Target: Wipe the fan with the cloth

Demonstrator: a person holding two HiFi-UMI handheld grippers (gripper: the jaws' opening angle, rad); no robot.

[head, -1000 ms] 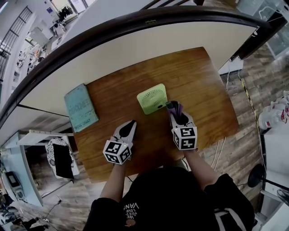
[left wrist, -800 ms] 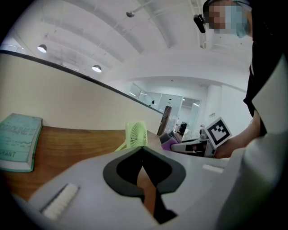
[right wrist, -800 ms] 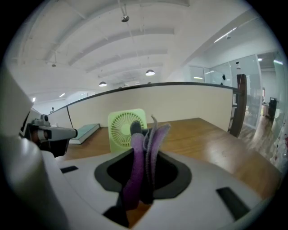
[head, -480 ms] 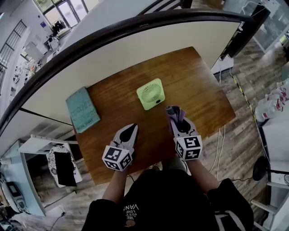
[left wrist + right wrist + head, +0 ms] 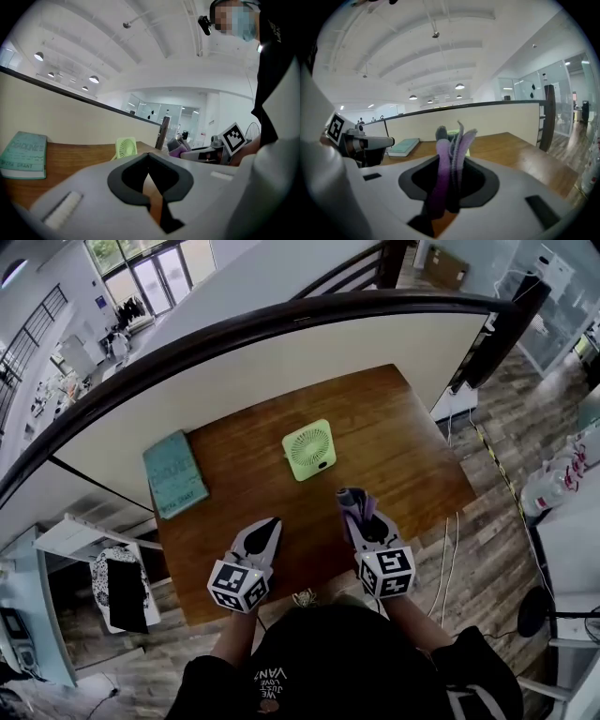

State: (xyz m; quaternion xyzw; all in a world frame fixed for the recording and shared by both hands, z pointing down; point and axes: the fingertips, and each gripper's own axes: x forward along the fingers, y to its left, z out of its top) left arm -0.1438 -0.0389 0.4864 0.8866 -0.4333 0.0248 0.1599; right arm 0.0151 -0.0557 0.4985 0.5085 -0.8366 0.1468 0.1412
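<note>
The fan is seen standing near the middle of the bench, at about eleven o'clock from the right hand-held gripper and well apart from it. A bunched purple cloth is pinched between that gripper's jaws, with loose folds sticking out past the tips. The left hand-held gripper is closed with nothing in it, and the fan lies at about one o'clock from it.

Nothing is bracing the fan, which is judged the main risk. It looks light and stands on a narrow base, so it could be tipped backwards or slid towards twelve o'clock once the cloth is pressed against its grille.

A second risk lies in the grip. Only a fold appears to be clamped, so the cloth could be dragged out of the jaws by a firm stroke — or the hard jaw tips, rather than the cloth, could be brought against the plastic. The book at ten o'clock is far enough off to be left undisturbed.
</note>
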